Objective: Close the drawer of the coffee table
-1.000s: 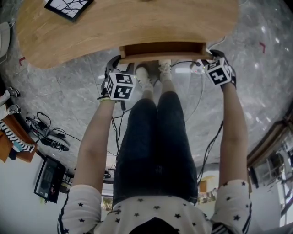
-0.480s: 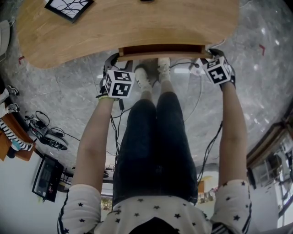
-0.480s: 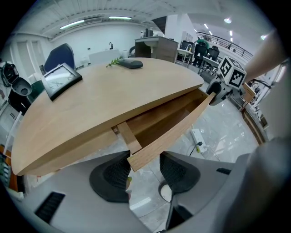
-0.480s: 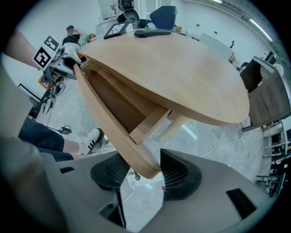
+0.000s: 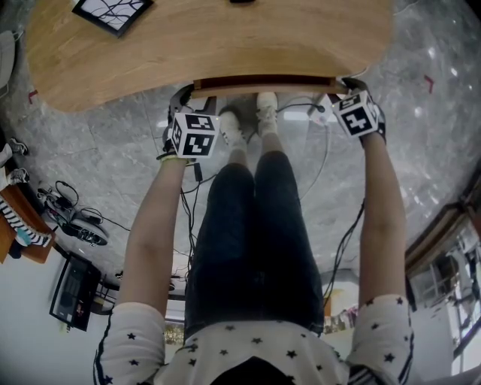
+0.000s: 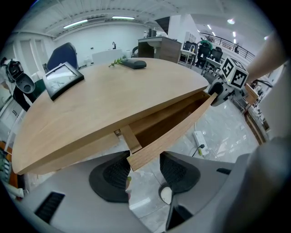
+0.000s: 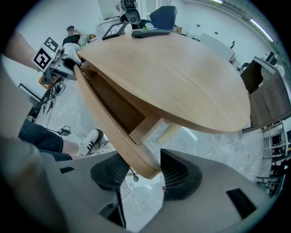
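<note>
The wooden coffee table (image 5: 225,37) fills the top of the head view. Its drawer (image 5: 263,83) juts only a thin strip from under the near edge. My left gripper (image 5: 184,98) stands at the drawer's left end and my right gripper (image 5: 347,85) at its right end. In the left gripper view the drawer front (image 6: 177,132) runs off to the right, and its corner sits clamped between the left gripper's (image 6: 144,164) pads. In the right gripper view the drawer front's (image 7: 109,123) rounded end is held between the right gripper's (image 7: 146,170) pads.
A framed picture (image 5: 113,11) lies on the tabletop at the far left, and a dark flat object (image 6: 134,64) lies farther back. The person's legs and white shoes (image 5: 244,124) stand just before the drawer. A power strip with cables (image 5: 319,113) lies on the marble floor.
The drawer has slid in under the tabletop, so its inside no longer shows in the head view. Both grippers have moved toward the table with it.
</note>
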{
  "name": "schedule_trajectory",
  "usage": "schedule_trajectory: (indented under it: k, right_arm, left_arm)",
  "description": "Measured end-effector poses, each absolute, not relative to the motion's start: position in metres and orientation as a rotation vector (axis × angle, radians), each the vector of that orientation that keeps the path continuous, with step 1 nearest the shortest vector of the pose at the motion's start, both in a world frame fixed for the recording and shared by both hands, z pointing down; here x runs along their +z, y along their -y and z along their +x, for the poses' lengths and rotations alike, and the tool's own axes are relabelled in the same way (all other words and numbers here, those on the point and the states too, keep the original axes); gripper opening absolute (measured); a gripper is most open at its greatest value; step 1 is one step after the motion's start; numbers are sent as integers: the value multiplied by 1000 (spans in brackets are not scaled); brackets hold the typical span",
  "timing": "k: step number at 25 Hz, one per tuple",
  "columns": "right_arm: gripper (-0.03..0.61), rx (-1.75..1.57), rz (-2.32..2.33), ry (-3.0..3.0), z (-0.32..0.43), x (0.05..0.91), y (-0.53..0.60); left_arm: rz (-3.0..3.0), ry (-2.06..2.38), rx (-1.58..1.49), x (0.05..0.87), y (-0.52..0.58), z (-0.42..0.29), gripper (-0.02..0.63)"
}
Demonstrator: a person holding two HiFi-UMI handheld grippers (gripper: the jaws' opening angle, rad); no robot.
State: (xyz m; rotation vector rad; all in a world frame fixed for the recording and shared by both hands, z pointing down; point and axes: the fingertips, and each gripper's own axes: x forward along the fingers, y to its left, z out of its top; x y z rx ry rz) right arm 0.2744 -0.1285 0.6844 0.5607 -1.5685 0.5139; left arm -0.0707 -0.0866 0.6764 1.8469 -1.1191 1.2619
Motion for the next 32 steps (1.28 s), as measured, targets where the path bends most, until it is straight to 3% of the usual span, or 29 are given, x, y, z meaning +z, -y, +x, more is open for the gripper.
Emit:
schedule_trajectory:
  k: [32]
  right_arm:
    - [225, 604, 619, 1637, 267, 683, 155]
  left_arm:
    - [1606, 1346, 1006, 681, 104, -79, 209]
